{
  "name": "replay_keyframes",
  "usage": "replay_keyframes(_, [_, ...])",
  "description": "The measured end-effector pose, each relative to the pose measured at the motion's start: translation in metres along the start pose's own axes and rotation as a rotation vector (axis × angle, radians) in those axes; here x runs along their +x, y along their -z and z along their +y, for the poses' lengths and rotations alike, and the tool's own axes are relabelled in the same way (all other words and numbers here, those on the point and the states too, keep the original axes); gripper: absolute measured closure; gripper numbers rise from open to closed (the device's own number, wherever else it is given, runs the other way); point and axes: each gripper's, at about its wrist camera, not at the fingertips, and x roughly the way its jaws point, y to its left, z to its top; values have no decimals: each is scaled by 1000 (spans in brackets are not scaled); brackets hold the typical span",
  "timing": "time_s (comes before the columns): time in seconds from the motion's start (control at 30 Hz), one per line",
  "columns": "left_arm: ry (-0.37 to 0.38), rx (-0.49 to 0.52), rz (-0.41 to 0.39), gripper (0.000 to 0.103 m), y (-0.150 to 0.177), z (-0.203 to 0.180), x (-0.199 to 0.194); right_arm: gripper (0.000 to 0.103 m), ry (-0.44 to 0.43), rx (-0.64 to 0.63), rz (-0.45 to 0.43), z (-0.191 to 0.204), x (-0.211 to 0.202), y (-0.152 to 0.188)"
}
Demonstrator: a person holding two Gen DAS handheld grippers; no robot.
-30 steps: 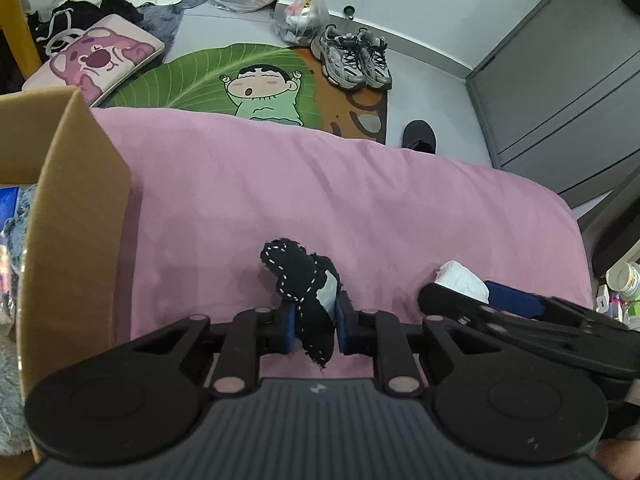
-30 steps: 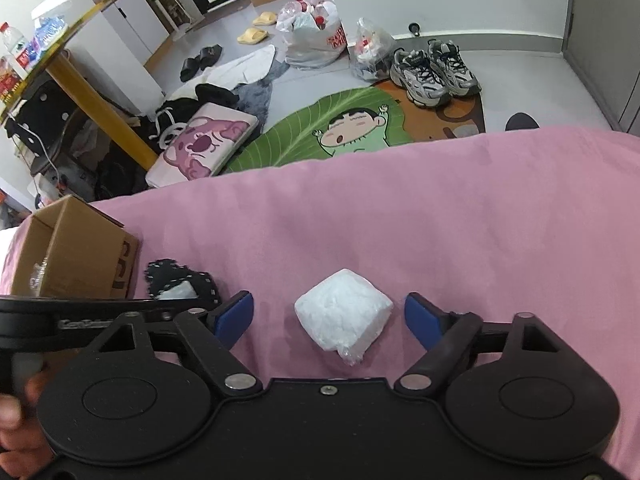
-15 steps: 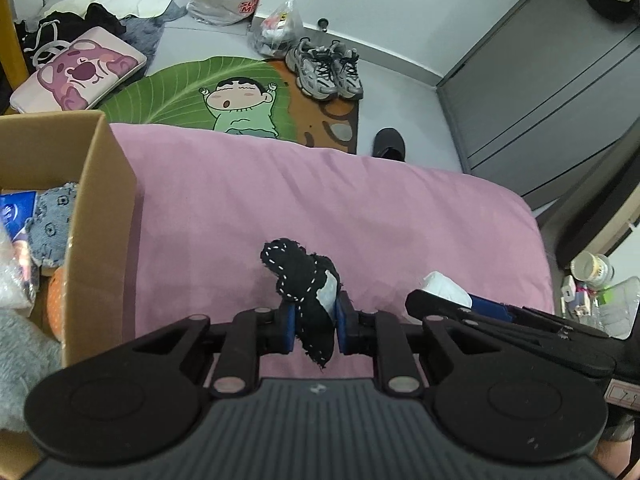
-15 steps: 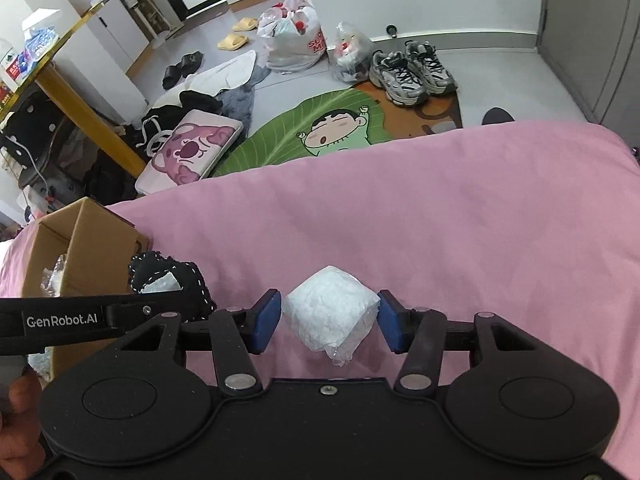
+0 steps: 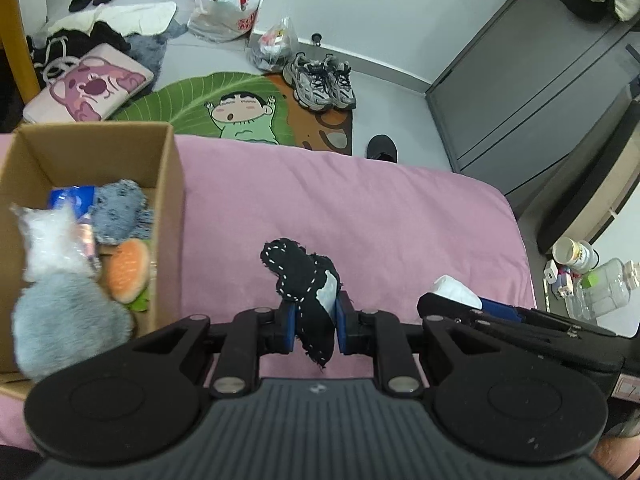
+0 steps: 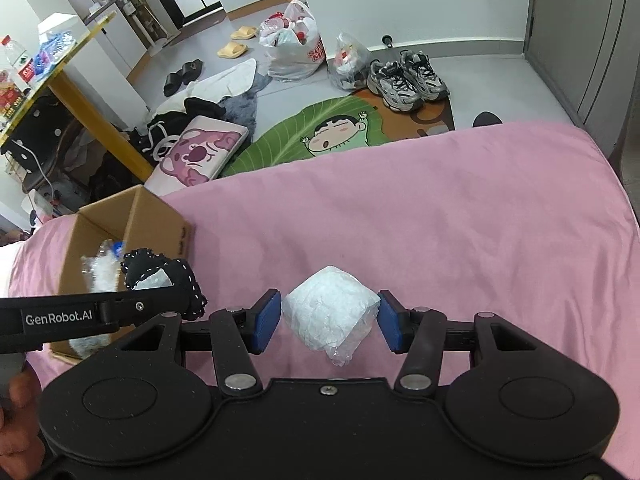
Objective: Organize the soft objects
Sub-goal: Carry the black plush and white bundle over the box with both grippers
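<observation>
box at 9 o'clock, open-topped and part-filled, so it reads as the drop spot | left gripper clamped on black toy, lifted clear for carrying | right gripper pinching white bundle at centre, above pink sheet

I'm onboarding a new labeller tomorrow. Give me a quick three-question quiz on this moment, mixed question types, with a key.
1. True or false: the left tongs are shut on the black stitched cloth piece.
2. Which thing sits between the right tongs? A) a sneaker B) the white wrapped bundle C) a slipper
3. Fill in: the burger plush lies inside the ____.

Key: 1 true; 2 B; 3 cardboard box.
</observation>
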Motion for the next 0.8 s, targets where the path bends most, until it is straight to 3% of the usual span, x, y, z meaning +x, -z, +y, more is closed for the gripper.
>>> replay_keyframes(0.8, [6, -32, -107, 85, 19, 61, -82, 52, -40, -23, -73, 74, -39, 14])
